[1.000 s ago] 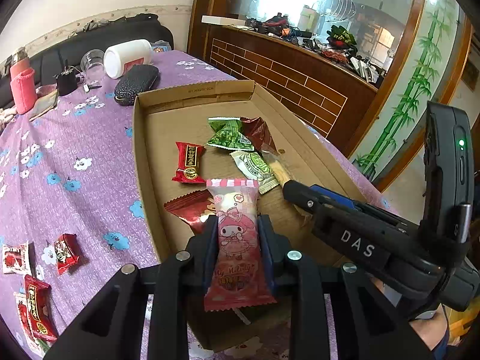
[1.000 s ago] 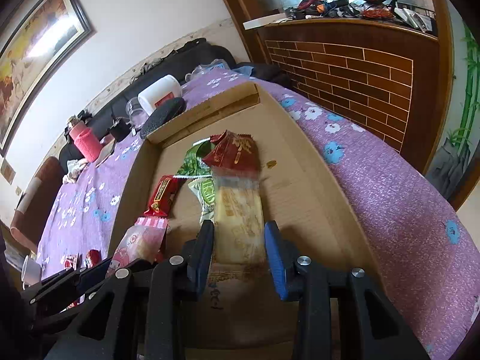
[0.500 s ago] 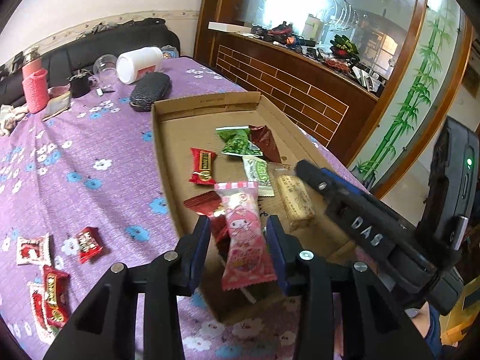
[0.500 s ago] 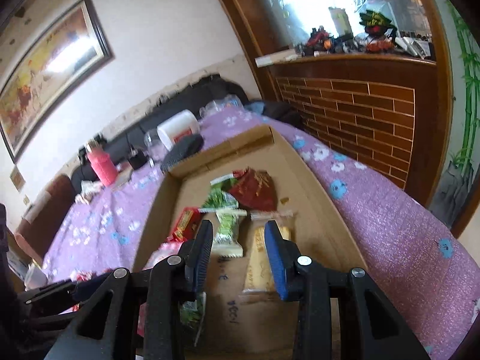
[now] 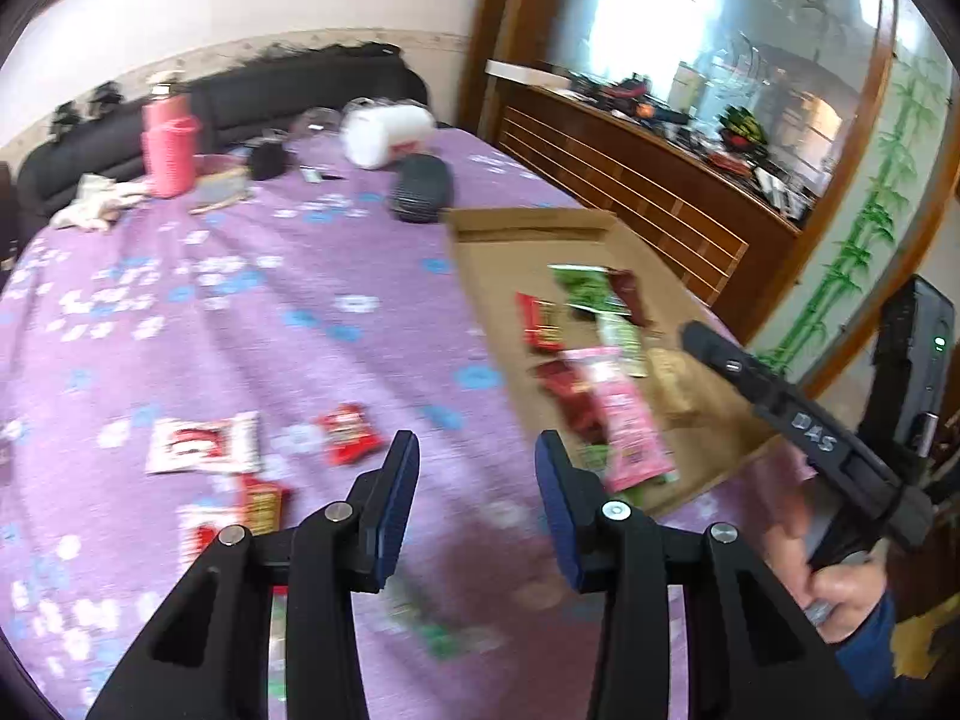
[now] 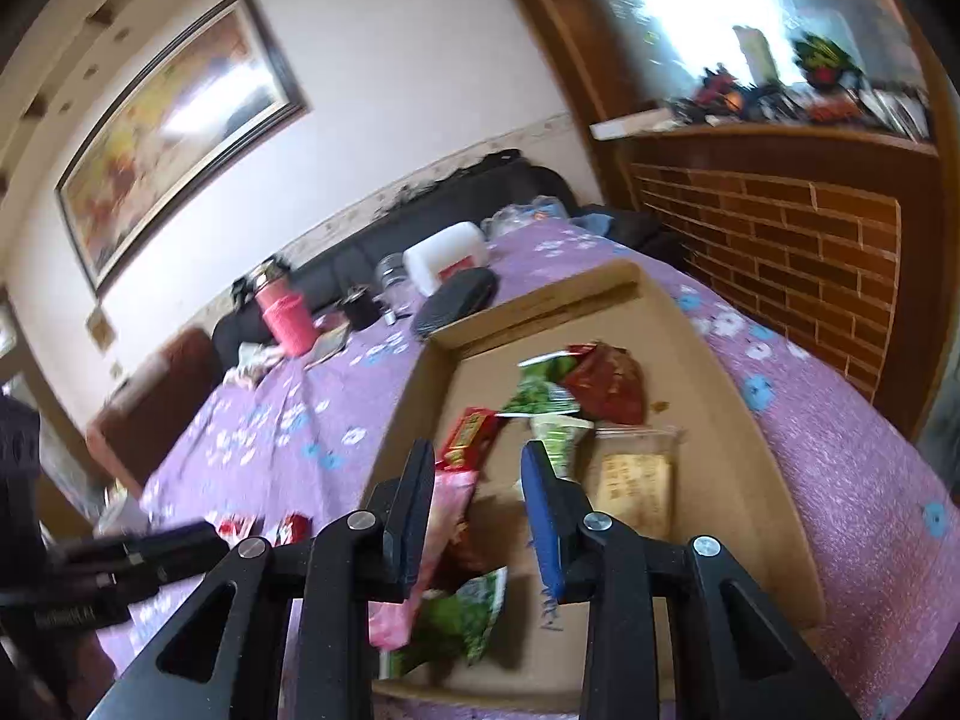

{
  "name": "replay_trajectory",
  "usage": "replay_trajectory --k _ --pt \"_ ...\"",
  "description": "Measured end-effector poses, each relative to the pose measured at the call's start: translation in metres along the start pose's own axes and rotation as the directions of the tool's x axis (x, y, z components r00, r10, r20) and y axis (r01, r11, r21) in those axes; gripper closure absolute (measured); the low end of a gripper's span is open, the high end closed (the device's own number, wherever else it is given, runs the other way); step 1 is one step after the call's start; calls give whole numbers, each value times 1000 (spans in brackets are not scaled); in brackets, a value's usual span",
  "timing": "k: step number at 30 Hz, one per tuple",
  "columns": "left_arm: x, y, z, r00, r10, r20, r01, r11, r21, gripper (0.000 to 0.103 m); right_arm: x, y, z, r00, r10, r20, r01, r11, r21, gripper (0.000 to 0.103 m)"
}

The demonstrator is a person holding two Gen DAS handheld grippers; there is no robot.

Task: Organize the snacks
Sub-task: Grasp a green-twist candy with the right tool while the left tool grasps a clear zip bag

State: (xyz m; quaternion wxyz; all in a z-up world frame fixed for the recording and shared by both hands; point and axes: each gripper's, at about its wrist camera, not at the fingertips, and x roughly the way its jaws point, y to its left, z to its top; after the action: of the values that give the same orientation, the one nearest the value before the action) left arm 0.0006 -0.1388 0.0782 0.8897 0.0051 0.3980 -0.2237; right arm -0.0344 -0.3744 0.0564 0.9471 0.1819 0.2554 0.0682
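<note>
cardboard tray [image 5: 708, 420] is holding most snacks while the empty left gripper [image 5: 477, 468], jaws apart, is nearing loose red packets [image 5: 351, 432], and the right gripper [image 6: 477, 486], closing on nothing, is risking nudging the pink packet [image 5: 633, 420] overhanging the tray's edge.

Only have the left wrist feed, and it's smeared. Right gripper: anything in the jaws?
Observer: No. The right gripper has nothing between its pads, and its jaws are closing.
Operator: Biscuit pack? It's half hidden behind that gripper for me.
Observer: The biscuit pack lies flat on the floor of the cardboard box, beside the right gripper's right finger and not touching it.
Operator: What's it aimed at?
Observer: The red bar sits just past its left fingertip, inside the box.
</note>
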Motion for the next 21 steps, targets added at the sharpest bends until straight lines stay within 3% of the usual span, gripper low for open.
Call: replay_trajectory --k 6,9,12,15,21 --pt "-27 74 -17 996 84 -8 -84 989 -123 64 1 58 -21 983 128 -131 -149 974 -172 71" --pt "-37 109 -34 993 110 -35 -115 977 -180 64 8 85 -38 950 173 -259 -227 955 -193 71" --pt "-43 130 -50 992 114 -56 -124 967 -222 64 18 108 -54 900 214 -381 -299 937 -179 71" --pt "-46 135 -58 993 106 -60 -116 968 -222 64 30 122 -66 873 221 -434 -318 934 -164 70" --pt "-53 118 -67 996 58 -66 -68 986 -150 64 53 138 -79 870 165 -465 -287 936 -205 71"
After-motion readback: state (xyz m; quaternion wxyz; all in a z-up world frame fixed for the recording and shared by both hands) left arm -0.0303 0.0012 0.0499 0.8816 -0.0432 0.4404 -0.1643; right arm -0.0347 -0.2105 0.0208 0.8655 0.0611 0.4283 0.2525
